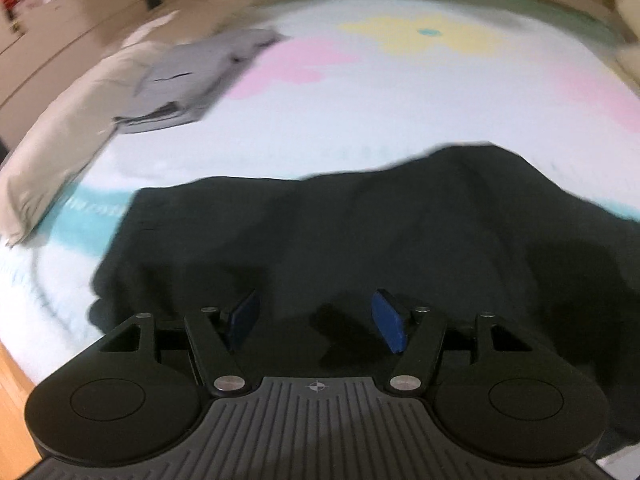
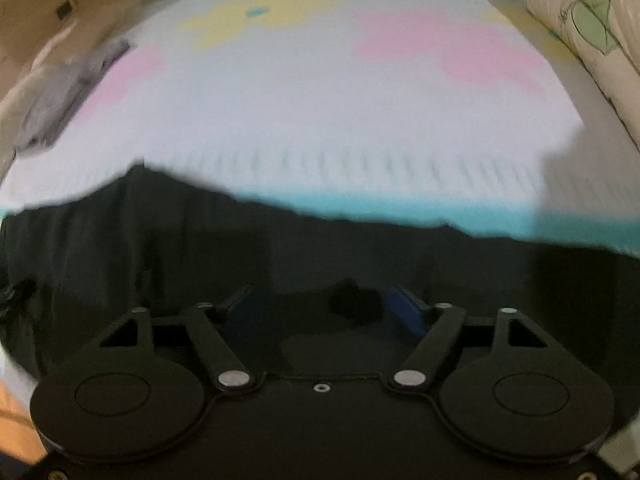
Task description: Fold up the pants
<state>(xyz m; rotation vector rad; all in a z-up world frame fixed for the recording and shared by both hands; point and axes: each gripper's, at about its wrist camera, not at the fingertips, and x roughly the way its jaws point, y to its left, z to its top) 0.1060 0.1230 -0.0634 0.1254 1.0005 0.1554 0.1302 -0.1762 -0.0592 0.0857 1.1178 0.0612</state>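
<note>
A bed [image 1: 360,112], covered by a white quilted sheet with pastel pink, yellow and teal patches, carries dark, soft, rumpled pants [image 1: 320,240] near its front edge. Grey folded clothing [image 1: 192,80] lies far left, beside a beige pillow [image 1: 52,152]. Left gripper [image 1: 318,318] and right gripper [image 2: 326,310] tilt steeply downward over the pants, blue-padded fingers [image 1: 390,322] apart, gripping nothing.

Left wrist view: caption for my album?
Open left gripper over dark pants on a pastel bedspread.
</note>
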